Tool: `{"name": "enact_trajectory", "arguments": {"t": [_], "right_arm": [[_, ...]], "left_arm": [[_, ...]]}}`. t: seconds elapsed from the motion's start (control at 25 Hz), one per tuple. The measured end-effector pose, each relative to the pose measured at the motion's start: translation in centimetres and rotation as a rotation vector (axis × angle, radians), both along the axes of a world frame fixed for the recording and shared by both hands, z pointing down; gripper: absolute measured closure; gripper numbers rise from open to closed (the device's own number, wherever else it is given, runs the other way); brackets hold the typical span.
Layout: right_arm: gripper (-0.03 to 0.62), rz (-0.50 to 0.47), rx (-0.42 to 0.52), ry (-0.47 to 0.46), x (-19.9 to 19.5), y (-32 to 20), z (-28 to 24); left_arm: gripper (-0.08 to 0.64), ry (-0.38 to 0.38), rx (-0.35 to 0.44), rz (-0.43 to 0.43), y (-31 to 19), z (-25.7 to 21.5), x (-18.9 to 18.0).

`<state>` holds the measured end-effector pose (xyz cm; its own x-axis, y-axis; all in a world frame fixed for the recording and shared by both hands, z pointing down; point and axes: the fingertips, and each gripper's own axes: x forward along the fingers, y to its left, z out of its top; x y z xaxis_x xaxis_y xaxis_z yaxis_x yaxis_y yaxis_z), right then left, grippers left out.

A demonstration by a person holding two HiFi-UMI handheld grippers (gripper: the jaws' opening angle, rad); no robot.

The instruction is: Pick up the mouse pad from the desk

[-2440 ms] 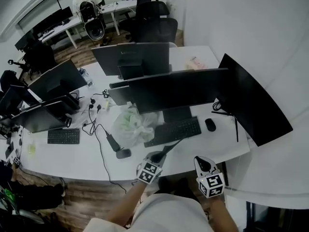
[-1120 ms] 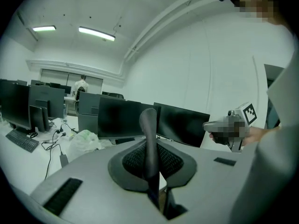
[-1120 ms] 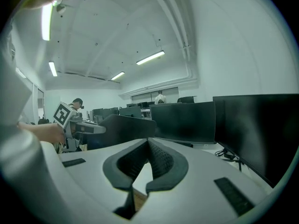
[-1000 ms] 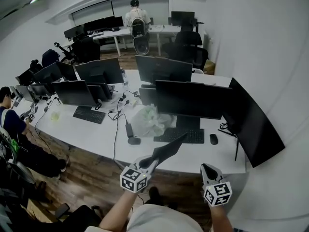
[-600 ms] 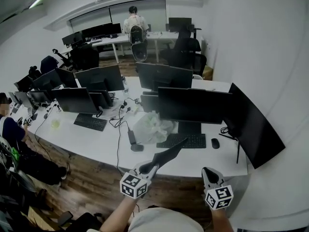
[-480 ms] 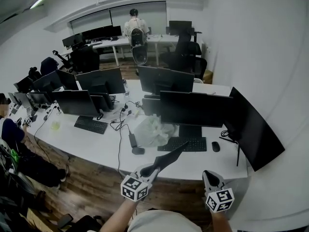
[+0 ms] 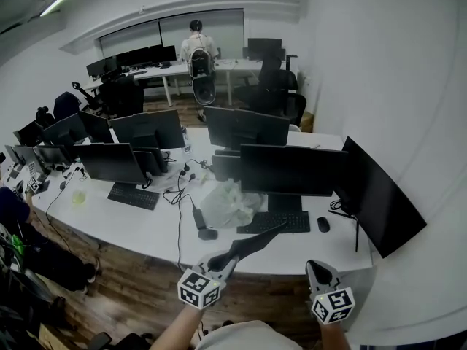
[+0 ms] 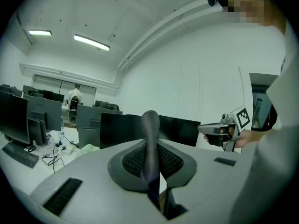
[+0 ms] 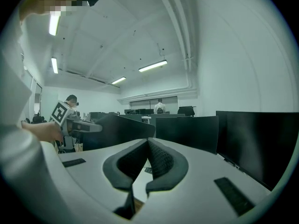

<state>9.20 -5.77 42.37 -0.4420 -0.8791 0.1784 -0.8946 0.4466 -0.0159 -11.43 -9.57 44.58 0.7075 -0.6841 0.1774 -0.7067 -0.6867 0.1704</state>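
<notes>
The black mouse pad [image 7: 257,240] hangs in the air over the white desk's front edge [image 7: 286,259], clear of its top. My left gripper [image 7: 221,259] is shut on the pad's near end. In the left gripper view the pad [image 8: 150,134] stands edge-on between the pads and rises past the fingertips. My right gripper [image 7: 318,270] floats beside it at the right, shut with nothing between its fingers [image 9: 159,155]. From the right gripper view the left gripper [image 9: 80,125] and the dark pad [image 9: 122,129] show at the left.
On the desk behind the pad lie a keyboard [image 7: 274,223], a mouse [image 7: 322,224], a second mouse [image 7: 208,233] on a cable and a plastic bag [image 7: 226,203]. Several monitors [image 7: 290,170] and a curved screen [image 7: 379,197] stand there. A person [image 7: 195,46] sits far back.
The pad came off the desk in my left gripper. Both grippers have drawn back from the desk and risen a little, and the head view has lifted toward the room.
</notes>
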Motion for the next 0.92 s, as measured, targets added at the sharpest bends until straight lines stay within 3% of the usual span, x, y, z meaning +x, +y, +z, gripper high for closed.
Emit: {"name": "enact_trajectory", "arguments": {"t": [0.92], "right_arm": [[0.581,-0.007,0.009,-0.004,0.6,0.3,0.2]], "left_arm": [[0.514,0.025,-0.012,0.01,0.1,0.3,1.3]]}}
